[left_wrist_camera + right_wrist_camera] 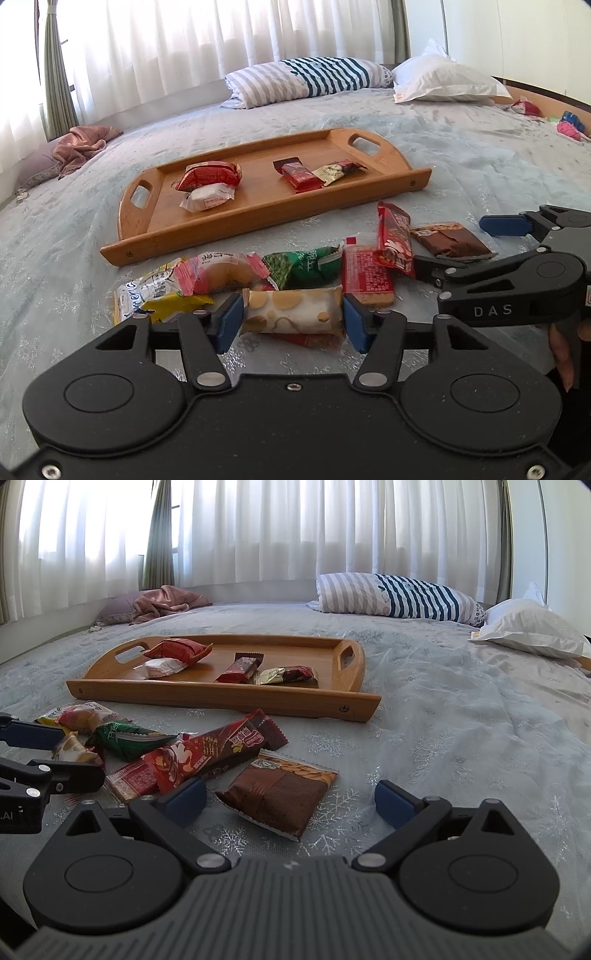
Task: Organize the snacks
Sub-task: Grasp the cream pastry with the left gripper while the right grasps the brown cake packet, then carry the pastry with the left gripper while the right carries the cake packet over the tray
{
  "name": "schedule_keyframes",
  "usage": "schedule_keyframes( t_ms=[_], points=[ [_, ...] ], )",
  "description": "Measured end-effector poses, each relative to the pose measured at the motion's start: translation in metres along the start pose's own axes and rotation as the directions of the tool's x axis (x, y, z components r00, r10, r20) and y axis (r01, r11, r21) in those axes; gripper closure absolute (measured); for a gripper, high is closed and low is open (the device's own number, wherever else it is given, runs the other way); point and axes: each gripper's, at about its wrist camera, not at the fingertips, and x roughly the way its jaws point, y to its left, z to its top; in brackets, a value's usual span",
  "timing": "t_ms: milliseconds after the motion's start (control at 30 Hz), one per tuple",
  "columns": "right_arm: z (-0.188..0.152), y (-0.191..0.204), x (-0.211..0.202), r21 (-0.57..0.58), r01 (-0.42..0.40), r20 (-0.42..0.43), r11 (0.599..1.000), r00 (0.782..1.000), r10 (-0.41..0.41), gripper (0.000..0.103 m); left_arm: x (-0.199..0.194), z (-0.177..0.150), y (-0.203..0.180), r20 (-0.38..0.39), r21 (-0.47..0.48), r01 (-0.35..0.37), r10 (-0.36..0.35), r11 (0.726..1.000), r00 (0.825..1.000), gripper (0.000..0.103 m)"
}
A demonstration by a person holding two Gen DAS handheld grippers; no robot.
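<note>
Wooden tray (258, 206): set on the bed (461, 158); four wrapped snacks are held in it. Loose snack pile (295, 271): spread on the cover just before the tray. Left gripper (293, 321): pads are pressed on both ends of a cream dotted packet (291, 312). Right gripper (291, 803): jaws are spread wide around a brown cake packet (277, 794), untouched.

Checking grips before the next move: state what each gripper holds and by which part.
The left gripper has its pads against the two short ends of the cream spotted snack packet. The right gripper is open and holds nothing.
</note>
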Motion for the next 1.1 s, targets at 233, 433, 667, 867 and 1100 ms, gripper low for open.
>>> schedule_keyframes(
  t_ms=[233,433,667,867,1100],
  points=[
    [0.002,0.006,-0.011,-0.006,0.001,0.016,1.0,1.0,-0.001,0.04,-0.01,-0.002,-0.001,-0.001,0.014,0.004,-0.004,1.0,1.0,0.05],
    [0.004,0.006,-0.016,0.001,0.01,0.02,1.0,1.0,-0.01,0.049,-0.014,0.002,0.002,0.001,-0.006,-0.001,0.001,1.0,1.0,0.05],
    [0.01,0.0,-0.023,0.037,0.037,0.036,0.999,0.999,-0.038,0.053,-0.017,0.009,0.015,0.009,-0.055,-0.008,0.008,0.998,1.0,0.051],
    [0.018,-0.009,-0.028,0.079,0.043,0.062,0.996,0.997,-0.048,0.054,-0.018,0.017,0.027,0.022,-0.09,-0.02,0.022,0.996,0.999,0.052],
    [0.033,-0.013,-0.027,0.096,0.044,0.094,0.994,0.994,-0.053,0.054,-0.019,0.033,0.042,0.063,-0.12,-0.042,0.05,0.992,0.997,0.054]
  ],
)
